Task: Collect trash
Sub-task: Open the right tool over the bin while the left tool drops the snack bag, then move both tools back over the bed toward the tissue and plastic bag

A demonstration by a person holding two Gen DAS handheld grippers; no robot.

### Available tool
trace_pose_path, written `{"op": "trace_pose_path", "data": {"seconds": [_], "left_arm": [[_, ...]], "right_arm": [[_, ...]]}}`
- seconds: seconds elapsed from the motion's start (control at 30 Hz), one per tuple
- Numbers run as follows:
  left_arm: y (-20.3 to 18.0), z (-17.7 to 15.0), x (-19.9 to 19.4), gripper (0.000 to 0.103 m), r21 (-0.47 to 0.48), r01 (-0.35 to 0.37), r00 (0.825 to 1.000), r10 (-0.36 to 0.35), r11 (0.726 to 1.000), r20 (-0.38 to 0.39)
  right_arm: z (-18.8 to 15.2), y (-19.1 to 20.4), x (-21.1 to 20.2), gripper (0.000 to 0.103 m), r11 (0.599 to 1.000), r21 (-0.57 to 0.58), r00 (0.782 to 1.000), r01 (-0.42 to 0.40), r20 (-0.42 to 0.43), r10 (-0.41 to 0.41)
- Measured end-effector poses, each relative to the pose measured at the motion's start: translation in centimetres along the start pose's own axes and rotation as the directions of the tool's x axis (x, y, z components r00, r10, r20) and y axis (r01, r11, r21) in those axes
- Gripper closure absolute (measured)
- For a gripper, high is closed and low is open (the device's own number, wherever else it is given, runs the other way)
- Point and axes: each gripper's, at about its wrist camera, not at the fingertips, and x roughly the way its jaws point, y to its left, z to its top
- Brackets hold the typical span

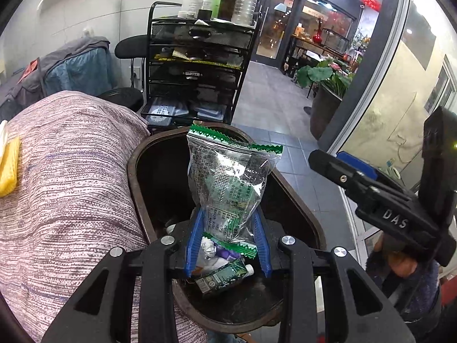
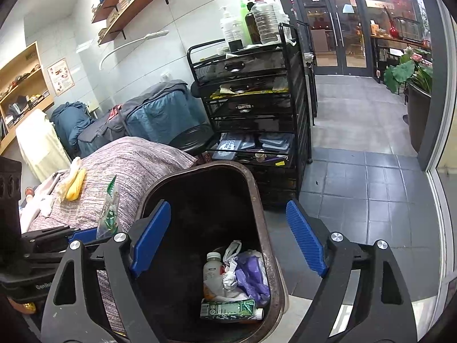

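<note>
Left wrist view: left gripper [image 1: 228, 228] pinching snack bag [image 1: 230, 183] above part-filled bin [image 1: 142, 154]; right gripper [image 2: 228, 237] agape, empty; bedding scraps [image 2: 71, 183] remain.

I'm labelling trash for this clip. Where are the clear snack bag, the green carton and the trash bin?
Clear snack bag [image 1: 228, 183]: left wrist view, printed middle.
Green carton [image 2: 228, 310]: right wrist view, its long side face.
Trash bin [image 2: 258, 200]: right wrist view, right rim.

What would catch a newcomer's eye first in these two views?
The clear green-edged snack bag, pinched in the left gripper over the dark bin. Below, the bin bottom holds a green carton, a white bottle and a purple glove; the right gripper hangs above it, jaws wide apart.
</note>
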Motion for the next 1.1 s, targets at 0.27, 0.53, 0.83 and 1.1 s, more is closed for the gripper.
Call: {"op": "trace_pose_path", "data": {"seconds": [0.27, 0.53, 0.83, 1.1], "left_arm": [[-0.3, -0.3, 0.1, 0.027, 0.017, -0.018, 1.000, 0.018, 1.000, 0.011], [-0.3, -0.2, -1.6, 0.014, 0.023, -0.034, 0.998, 0.033, 0.999, 0.061], [0.7, -0.4, -4.6, 0.008, 0.008, -0.075, 0.990, 0.074, 0.997, 0.122], [3.5, -1.0, -7.9, 0.006, -0.032, -0.151, 0.972, 0.154, 0.988, 0.175]], "right_arm": [[0.0, 0.0, 0.0, 0.018, 1.000, 0.008, 1.000, 0.010, 0.002, -0.010], [0.1, 0.1, 0.1, 0.016, 1.000, 0.006, 1.000, 0.011, 0.005, -0.011], [0.4, 1.4, 0.6, 0.016, 1.000, -0.010, 1.000, -0.029, -0.004, 0.029], [0.8, 4.4, 1.4, 0.015, 0.993, -0.059, 0.995, -0.099, -0.015, 0.099]]}}
